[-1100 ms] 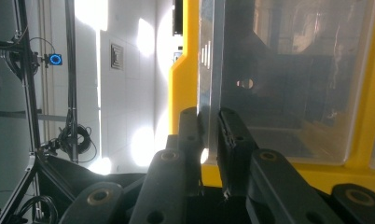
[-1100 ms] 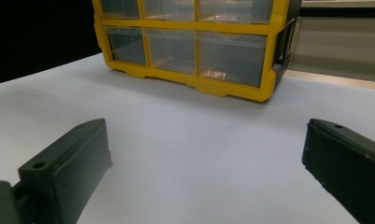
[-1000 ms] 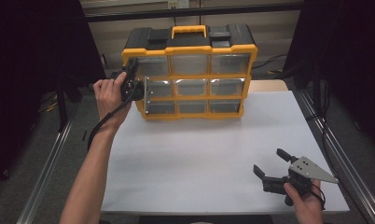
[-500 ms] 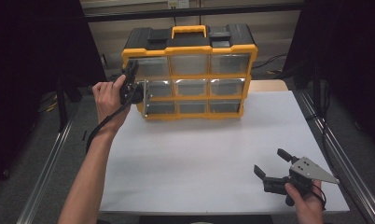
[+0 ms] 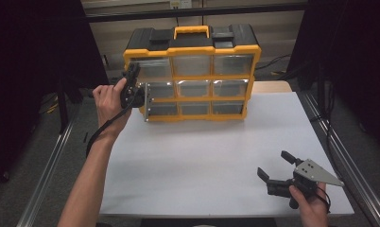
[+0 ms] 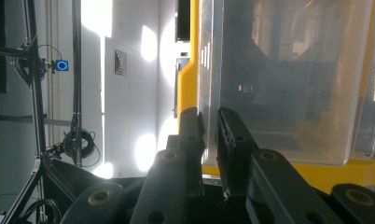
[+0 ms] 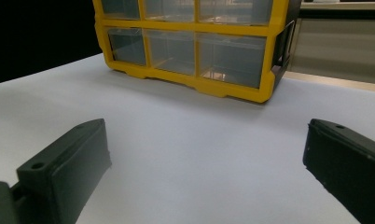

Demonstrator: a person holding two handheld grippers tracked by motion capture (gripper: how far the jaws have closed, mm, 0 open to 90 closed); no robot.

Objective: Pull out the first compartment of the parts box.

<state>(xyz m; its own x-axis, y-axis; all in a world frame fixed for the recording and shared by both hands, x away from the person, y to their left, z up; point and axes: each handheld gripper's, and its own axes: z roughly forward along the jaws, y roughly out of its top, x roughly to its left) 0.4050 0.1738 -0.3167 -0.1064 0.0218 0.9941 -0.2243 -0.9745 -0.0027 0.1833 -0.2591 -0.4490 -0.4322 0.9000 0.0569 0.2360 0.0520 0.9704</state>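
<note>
Your right gripper (image 5: pixel 275 176) sits nearest you, low over the white table (image 5: pixel 202 156) at its near right corner, jaws spread wide with nothing between them; in the right gripper view bare tabletop runs between the two black jaws, so this hand reads as parked and waiting, kept well apart from the work so it does not crowd the other arm. Ahead of it, across the open sheet and well apart, stands the yellow organizer (image 5: pixel 193 71), upright at the far edge of the table with its black carry handle side up and its rows of clear drawers facing you. Your left gripper (image 5: pixel 140 94) is raised at the organizer's left edge, at the height of the middle row, jaws drawn together on the front lip of the middle-left drawer (image 5: pixel 159 90). In the left gripper view the two pads (image 6: pixel 232 135) stand nearly touching with the drawer's clear front wall just beyond their tips and the yellow frame beside it; the thin plastic edge pinched between them is hard to make out, so the hold on it is a judgement, not a certainty. In the high view that drawer looks drawn out a little from the frame, toward you, which fits a pull in progress. Gripping at the lip, from the side, keeps the hand clear of the neighbouring drawers and lets the drawer slide straight along its track. The organizer is unbraced, so a hard pull could drag it forward.
</note>
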